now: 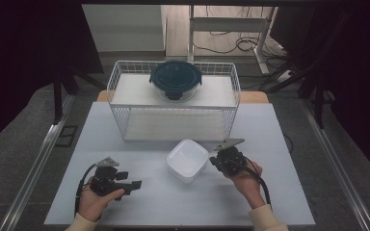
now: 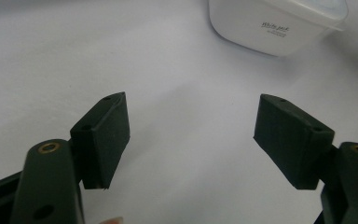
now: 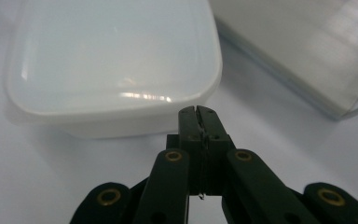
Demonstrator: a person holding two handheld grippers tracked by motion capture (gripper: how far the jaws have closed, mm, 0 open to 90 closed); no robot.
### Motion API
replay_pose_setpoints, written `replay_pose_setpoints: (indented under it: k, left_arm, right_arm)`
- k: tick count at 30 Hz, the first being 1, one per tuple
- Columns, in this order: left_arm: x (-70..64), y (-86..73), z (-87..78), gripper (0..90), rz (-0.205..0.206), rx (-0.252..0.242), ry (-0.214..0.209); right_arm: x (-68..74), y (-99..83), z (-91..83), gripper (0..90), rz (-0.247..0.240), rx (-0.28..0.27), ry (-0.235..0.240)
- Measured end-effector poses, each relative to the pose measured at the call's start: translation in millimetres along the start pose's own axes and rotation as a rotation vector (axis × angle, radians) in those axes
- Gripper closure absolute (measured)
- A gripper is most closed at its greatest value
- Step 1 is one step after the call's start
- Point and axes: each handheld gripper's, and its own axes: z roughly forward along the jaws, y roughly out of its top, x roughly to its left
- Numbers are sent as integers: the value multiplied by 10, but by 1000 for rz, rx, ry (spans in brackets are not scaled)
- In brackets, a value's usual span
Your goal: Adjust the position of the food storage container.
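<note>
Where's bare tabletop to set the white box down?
Free: the table between the left gripper and the white box, and the strip left of the wire basket. Crowded: the gap between white box, basket front and right gripper.

We hold two black grippers: the left gripper point(image 1: 134, 185) and right gripper point(image 1: 213, 161) each carry a grey three-cornered plate point(image 1: 108, 161) above, brass-ringed screw holes point(image 3: 173, 156) along the linkages, trailing black cables point(image 1: 265, 188), and cream sleeves point(image 1: 268, 222) behind the cables.
</note>
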Motion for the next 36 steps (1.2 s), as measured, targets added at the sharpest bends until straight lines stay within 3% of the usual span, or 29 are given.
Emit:
replay_pose_setpoints:
  k: [4,8,13,20,25,29,36]
  left_arm:
    - [-4,1,8,260,6,4,2]
    - [-14,0,11,259,4,0,-1]
    - [-3,-2,10,259,8,4,-2]
    - [1,-4,20,259,9,7,-5]
    - [5,-5,19,259,7,5,-8]
    - [6,-4,27,259,8,8,-6]
    - [-13,-4,41,259,14,15,-5]
  right_arm:
    - [97,239,-95,893,-35,-37,25]
    - [289,563,-4,893,-95,-39,52]
    - [576,961,326,893,-172,3,86]
    - [890,1284,777,893,-228,75,120]
    - [954,1328,943,893,-239,146,104]
    - [948,1246,937,893,-243,195,88]
    - [918,1097,820,893,-240,191,112]
